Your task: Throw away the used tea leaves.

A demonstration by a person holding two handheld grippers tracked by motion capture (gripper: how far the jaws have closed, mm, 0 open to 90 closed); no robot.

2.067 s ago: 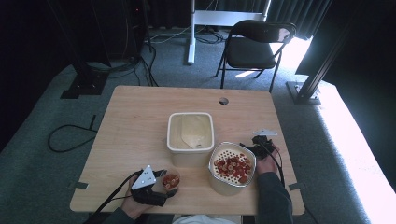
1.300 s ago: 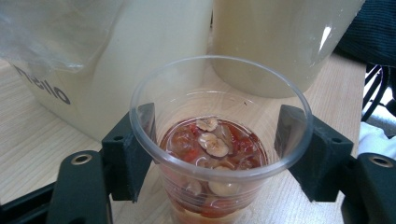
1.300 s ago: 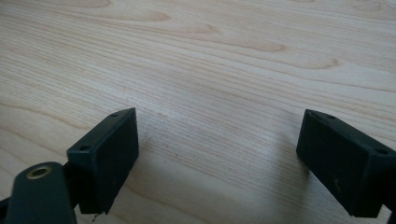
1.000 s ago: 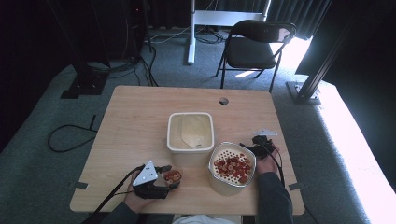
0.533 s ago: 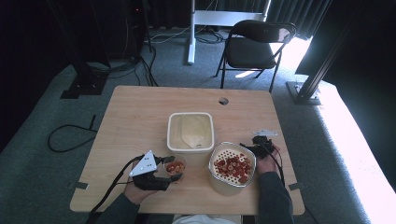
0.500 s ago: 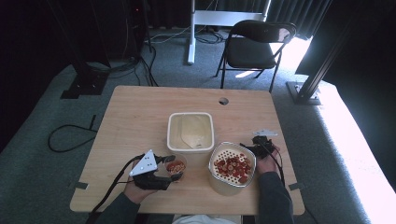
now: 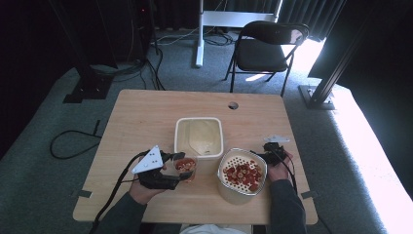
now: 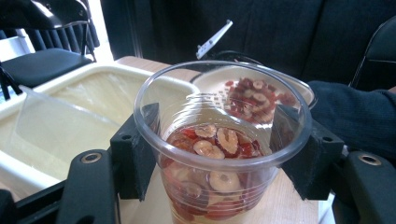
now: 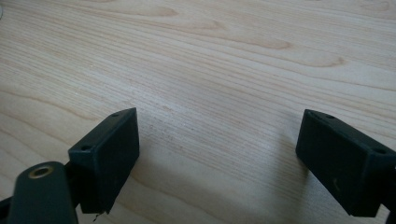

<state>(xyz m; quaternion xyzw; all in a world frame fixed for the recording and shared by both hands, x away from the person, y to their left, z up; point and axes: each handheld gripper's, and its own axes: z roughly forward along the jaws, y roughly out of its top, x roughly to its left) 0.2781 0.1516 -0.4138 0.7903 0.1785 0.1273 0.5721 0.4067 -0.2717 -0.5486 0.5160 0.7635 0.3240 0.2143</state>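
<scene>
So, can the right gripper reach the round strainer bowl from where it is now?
Probably yes. The right gripper is open and empty beside the strainer bowl, with only bare table under its fingers and nothing between them.

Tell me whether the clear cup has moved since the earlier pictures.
Yes. The clear cup, clamped in the left tool, has moved up the high view toward the square white tub.

daylight is admitted from the far right of the room, where the floor [image 7: 363,146] is blown out to white, while the far left is lost in darkness. the table [image 7: 146,117] is evenly lit with soft shadows, though the high view is slightly soft. in the left gripper view the clear cup [image 8: 219,140] is rendered sharp and glare is seen at the far left.
</scene>
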